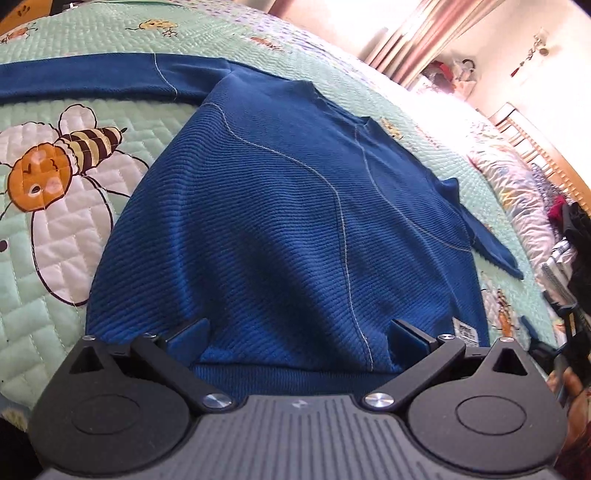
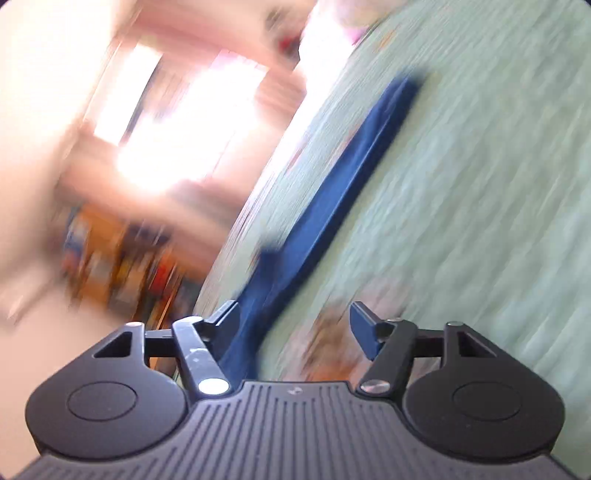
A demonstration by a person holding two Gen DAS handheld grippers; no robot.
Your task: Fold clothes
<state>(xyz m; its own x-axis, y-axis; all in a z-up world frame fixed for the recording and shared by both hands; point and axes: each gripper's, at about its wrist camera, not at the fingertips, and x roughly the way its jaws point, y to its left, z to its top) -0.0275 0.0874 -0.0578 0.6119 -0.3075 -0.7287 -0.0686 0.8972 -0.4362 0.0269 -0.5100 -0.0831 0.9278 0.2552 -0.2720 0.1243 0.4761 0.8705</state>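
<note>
A blue ribbed sweater (image 1: 280, 206) lies flat on the bed, hem towards me, with a small white label (image 1: 466, 330) near the hem. One sleeve (image 1: 92, 79) stretches off to the left and the other (image 1: 487, 240) points down to the right. My left gripper (image 1: 298, 326) hovers over the hem, open wide, pads clear of the cloth. The right wrist view is smeared by motion. It shows my right gripper (image 2: 293, 310) open, with a blue sleeve (image 2: 332, 206) running along the quilt past its left finger (image 2: 229, 317); nothing is held.
The bed is covered by a mint quilted spread (image 1: 55, 240) printed with bees. A pink pillow (image 1: 517, 199) and piled clothes (image 1: 569, 229) lie at the right. Bright curtains (image 1: 417, 33) and a window (image 2: 177, 129) are beyond the bed.
</note>
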